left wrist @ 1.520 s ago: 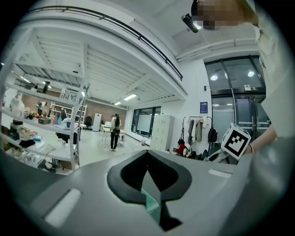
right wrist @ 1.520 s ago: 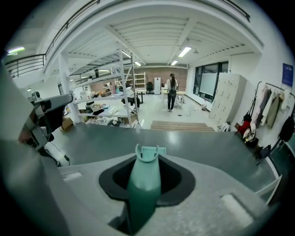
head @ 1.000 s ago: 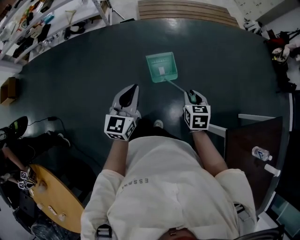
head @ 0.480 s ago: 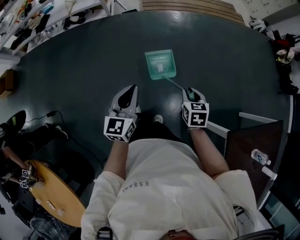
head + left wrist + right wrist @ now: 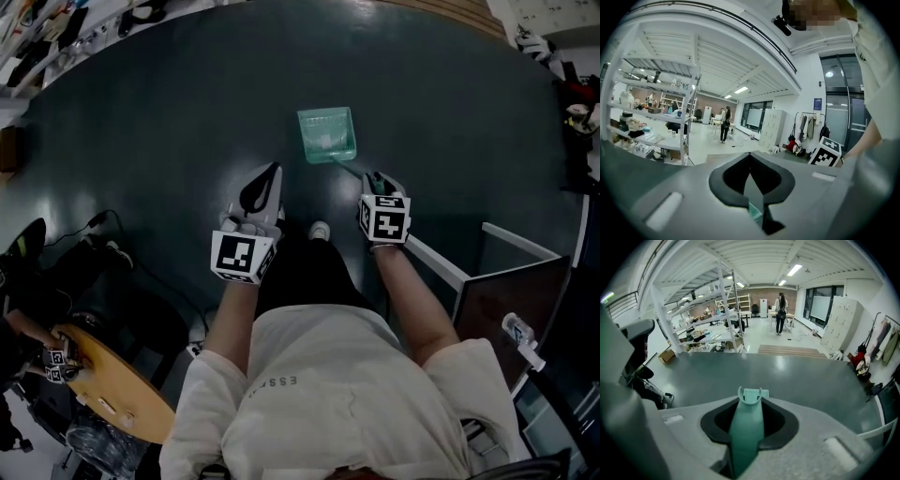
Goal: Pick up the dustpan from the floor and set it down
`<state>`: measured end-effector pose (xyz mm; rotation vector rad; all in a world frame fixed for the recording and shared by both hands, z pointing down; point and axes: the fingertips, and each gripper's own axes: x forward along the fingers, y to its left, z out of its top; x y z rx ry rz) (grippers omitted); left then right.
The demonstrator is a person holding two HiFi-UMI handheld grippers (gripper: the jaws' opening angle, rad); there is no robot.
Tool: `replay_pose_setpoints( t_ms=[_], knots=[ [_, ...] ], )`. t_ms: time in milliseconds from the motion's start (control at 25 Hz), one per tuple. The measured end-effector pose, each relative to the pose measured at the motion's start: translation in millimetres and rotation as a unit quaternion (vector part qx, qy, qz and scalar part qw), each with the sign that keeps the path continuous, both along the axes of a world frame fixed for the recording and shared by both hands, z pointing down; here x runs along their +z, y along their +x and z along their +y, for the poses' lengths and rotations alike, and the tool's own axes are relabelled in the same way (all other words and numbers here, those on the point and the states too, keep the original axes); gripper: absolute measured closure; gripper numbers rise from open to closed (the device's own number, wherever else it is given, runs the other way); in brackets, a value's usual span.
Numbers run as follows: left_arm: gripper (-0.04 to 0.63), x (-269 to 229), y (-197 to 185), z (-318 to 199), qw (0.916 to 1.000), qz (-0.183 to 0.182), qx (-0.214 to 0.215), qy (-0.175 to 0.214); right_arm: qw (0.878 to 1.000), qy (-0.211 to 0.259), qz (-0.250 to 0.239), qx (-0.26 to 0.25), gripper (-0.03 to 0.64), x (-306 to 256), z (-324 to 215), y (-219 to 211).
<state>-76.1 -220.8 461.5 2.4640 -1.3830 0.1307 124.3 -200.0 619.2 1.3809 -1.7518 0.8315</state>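
A translucent green dustpan [image 5: 326, 134] lies out ahead of me over the dark green floor [image 5: 169, 122]; I cannot tell whether it touches the floor. Its thin handle [image 5: 352, 169] runs back into my right gripper [image 5: 377, 180], which is shut on it. In the right gripper view the green handle [image 5: 745, 427] passes straight between the jaws, and the pan is mostly hidden behind it. My left gripper [image 5: 266, 180] hovers to the left of the pan, jaws together with nothing in them. A sliver of green dustpan [image 5: 754, 212] shows past its jaws [image 5: 751, 159].
My shoe [image 5: 319, 230] shows between my arms. A dark panel [image 5: 511, 291] with a white bar [image 5: 441, 262] and a bottle [image 5: 518, 333] stands at the right. A round wooden top [image 5: 112, 394] sits at lower left. Shelves [image 5: 701, 310] and a standing person [image 5: 781, 312] are far off.
Both grippers have sunk toward the floor, the right one still carrying the dustpan by its handle. I lean further forward.
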Motion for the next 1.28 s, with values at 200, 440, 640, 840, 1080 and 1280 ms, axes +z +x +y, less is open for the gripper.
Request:
replay_pose_setpoints(
  t_ms=[200,440,640,840,1080,1280],
  knots=[
    [0.581,35,-14,-19,0.9995,0.014,-0.004,-0.027,1.0,-0.029,0.006,0.01,0.546,45,-22,-19],
    [0.58,73,-34,-32,0.9975,0.026,-0.035,-0.056,0.998,-0.054,0.014,0.017,0.546,97,-36,-35],
    [0.581,96,-38,-39,0.995,0.047,-0.04,-0.079,0.997,-0.071,0.02,0.007,0.546,128,-38,-48],
    [0.581,111,-41,-39,0.9944,0.043,-0.035,-0.09,0.997,-0.071,0.01,0.013,0.546,140,-38,-61],
    [0.581,118,-36,-32,0.9937,0.041,-0.023,-0.102,0.997,-0.07,-0.015,0.018,0.485,143,-38,-71],
    [0.581,113,-28,-30,0.9941,0.043,-0.013,-0.098,0.996,-0.074,-0.046,0.022,0.365,135,-35,-76]
  ],
)
